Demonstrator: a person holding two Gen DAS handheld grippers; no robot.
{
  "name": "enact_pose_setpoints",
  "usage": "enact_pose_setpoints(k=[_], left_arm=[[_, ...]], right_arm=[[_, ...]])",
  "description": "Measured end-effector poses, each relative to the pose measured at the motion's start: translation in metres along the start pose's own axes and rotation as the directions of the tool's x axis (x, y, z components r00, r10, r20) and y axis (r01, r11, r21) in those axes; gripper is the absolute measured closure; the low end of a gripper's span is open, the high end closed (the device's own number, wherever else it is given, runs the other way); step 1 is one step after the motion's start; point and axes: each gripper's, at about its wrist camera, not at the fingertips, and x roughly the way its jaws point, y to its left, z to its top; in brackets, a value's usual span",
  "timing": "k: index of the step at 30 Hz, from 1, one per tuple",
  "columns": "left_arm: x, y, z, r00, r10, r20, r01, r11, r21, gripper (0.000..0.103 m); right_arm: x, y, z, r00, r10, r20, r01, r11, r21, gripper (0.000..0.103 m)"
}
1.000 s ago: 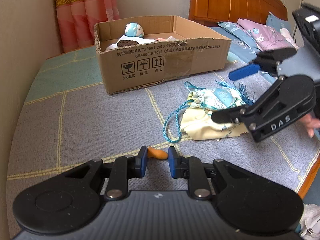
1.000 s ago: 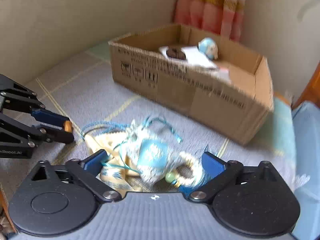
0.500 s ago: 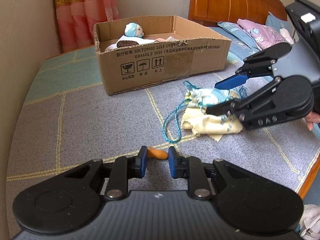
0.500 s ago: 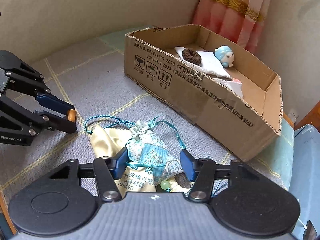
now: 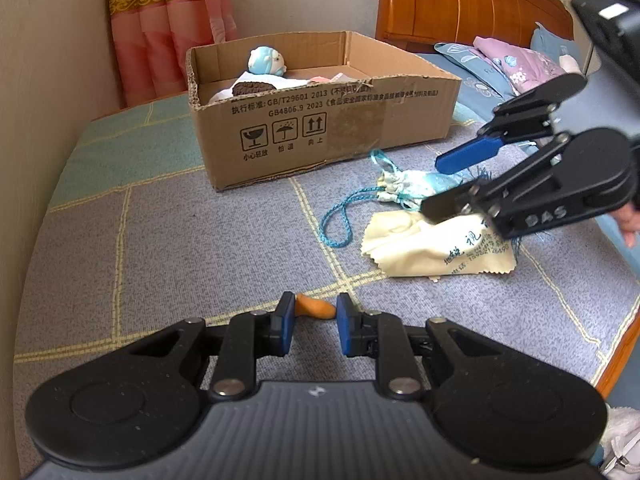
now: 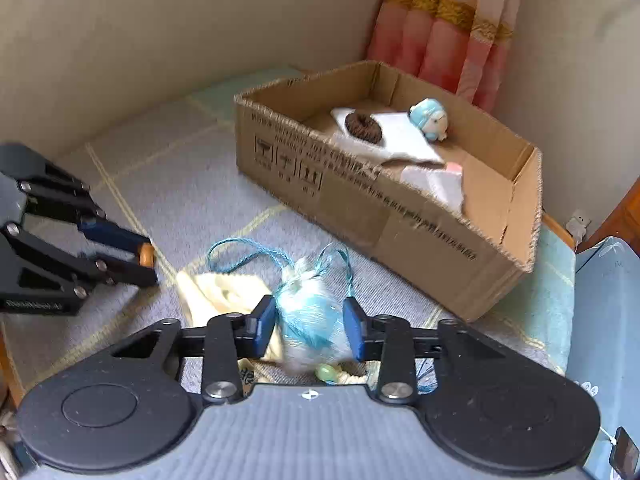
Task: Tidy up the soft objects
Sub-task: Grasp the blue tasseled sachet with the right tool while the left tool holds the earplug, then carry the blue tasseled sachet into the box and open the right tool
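A pale blue drawstring pouch with a teal cord lies over a yellow cloth on the grey bedspread. My right gripper has the pouch between its blue pads, and the jaws are closing onto it. In the left wrist view the right gripper straddles the pouch from the right. My left gripper is shut on a small orange object low over the bedspread. Behind stands an open cardboard box holding a blue plush toy, a brown scrunchie and white cloths.
A wall runs along the bed's left side, with a pink curtain at the far corner. A wooden headboard and pillows lie at the back right. The bed's wooden edge is on the right. A person's fingers hold the right gripper.
The right gripper's jaws went from wide to narrow around the pouch, bunching it up. The left gripper and its orange object stayed put.
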Motion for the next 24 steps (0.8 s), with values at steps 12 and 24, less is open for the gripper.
enact_pose_setpoints(k=[12, 24], left_arm=[[0.0, 0.001, 0.001, 1.0, -0.004, -0.004, 0.004, 1.0, -0.003, 0.083], [-0.023, -0.004, 0.016, 0.999, 0.033, 0.03, -0.034, 0.999, 0.024, 0.083]], right_arm=[[0.023, -0.009, 0.001, 0.999, 0.032, -0.025, -0.03, 0.998, 0.062, 0.062], [-0.033, -0.021, 0.011, 0.996, -0.008, 0.093, -0.001, 0.996, 0.094, 0.069]])
